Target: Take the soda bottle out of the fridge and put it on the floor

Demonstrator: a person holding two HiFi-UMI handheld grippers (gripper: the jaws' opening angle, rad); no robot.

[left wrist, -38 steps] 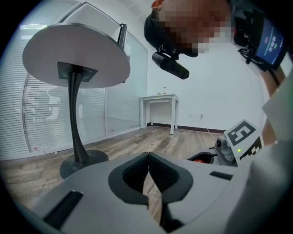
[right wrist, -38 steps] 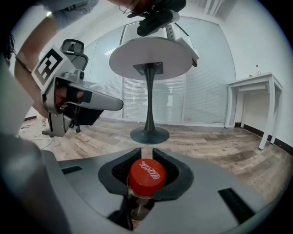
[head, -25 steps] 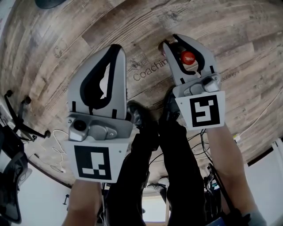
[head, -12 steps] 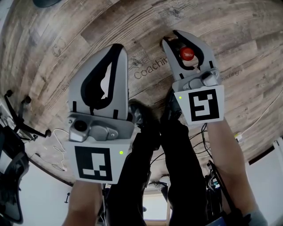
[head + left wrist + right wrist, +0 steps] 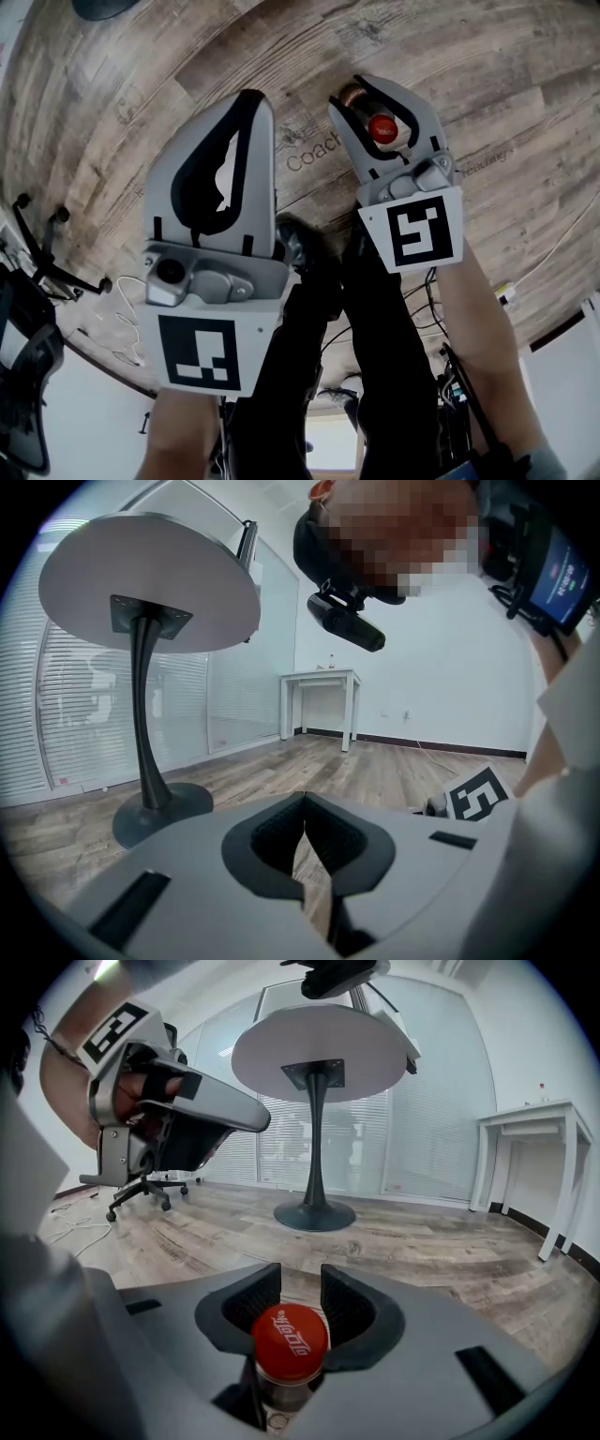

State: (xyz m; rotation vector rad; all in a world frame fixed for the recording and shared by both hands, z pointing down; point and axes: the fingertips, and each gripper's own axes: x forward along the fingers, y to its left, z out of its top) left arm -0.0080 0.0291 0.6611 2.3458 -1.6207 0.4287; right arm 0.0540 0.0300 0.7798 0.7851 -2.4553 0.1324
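The soda bottle (image 5: 382, 128) with its red cap (image 5: 289, 1342) stands upright on the wood floor (image 5: 141, 84), right in front of the person's feet. My right gripper (image 5: 353, 91) reaches down round its neck. Its jaws are opening, and the cap sits in the hollow between them with the pads apart from it. In the right gripper view the gripper (image 5: 300, 1279) shows its tips well apart above the cap. My left gripper (image 5: 251, 98) hangs to the left of the bottle, shut and empty; its tips (image 5: 303, 829) meet.
A round pedestal table (image 5: 319, 1049) stands on the floor ahead, its base (image 5: 155, 813) near the left gripper. An office chair (image 5: 141, 1185) is at the left, a white side table (image 5: 319, 677) by the far wall. White cables (image 5: 122, 319) lie near the person's shoes (image 5: 292, 242).
The right gripper's jaws have spread wider round the bottle's cap, and the gripper has shifted a little left and up in the head view. The left gripper has hardly moved.
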